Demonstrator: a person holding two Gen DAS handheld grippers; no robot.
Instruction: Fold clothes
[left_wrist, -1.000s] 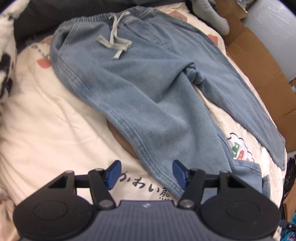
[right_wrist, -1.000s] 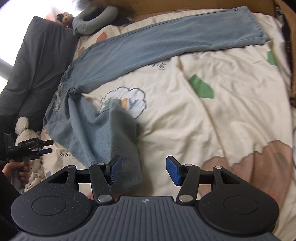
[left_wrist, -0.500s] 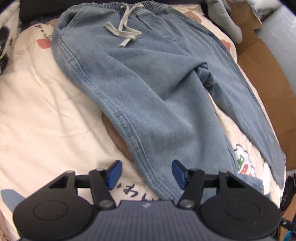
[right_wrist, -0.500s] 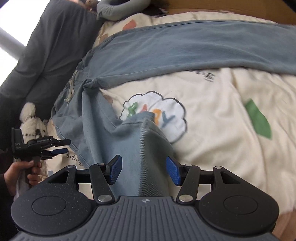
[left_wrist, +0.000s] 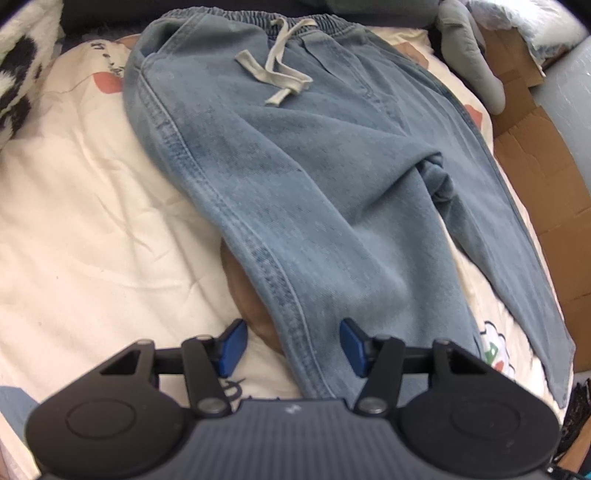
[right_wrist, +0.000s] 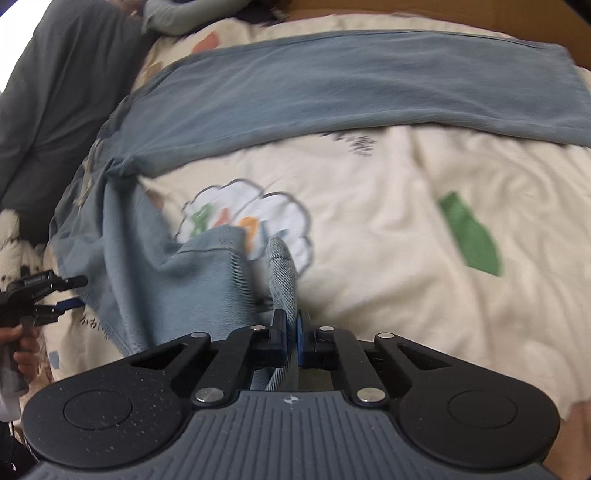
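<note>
Light blue denim trousers (left_wrist: 303, 177) with a grey drawstring (left_wrist: 280, 74) lie spread on a cream printed quilt (left_wrist: 92, 229). My left gripper (left_wrist: 291, 345) is open, its blue pads either side of the near leg's side seam. In the right wrist view one leg (right_wrist: 351, 92) stretches across the far part of the bed, and the other leg (right_wrist: 177, 273) is bunched at the left. My right gripper (right_wrist: 291, 332) is shut on a pinched fold of that leg's hem (right_wrist: 282, 266). The left gripper (right_wrist: 40, 295) shows at the far left, held by a hand.
A grey cushion (right_wrist: 48, 110) lies at the head of the bed. Flattened cardboard (left_wrist: 543, 158) lines the bed's right side. A grey soft toy (left_wrist: 472, 62) sits near the waistband. A black-and-white fluffy blanket (left_wrist: 18, 70) lies at the left.
My right gripper has shut on the hem of the bunched leg, having been open before. The left gripper has moved closer over the near leg's seam and stays open.
</note>
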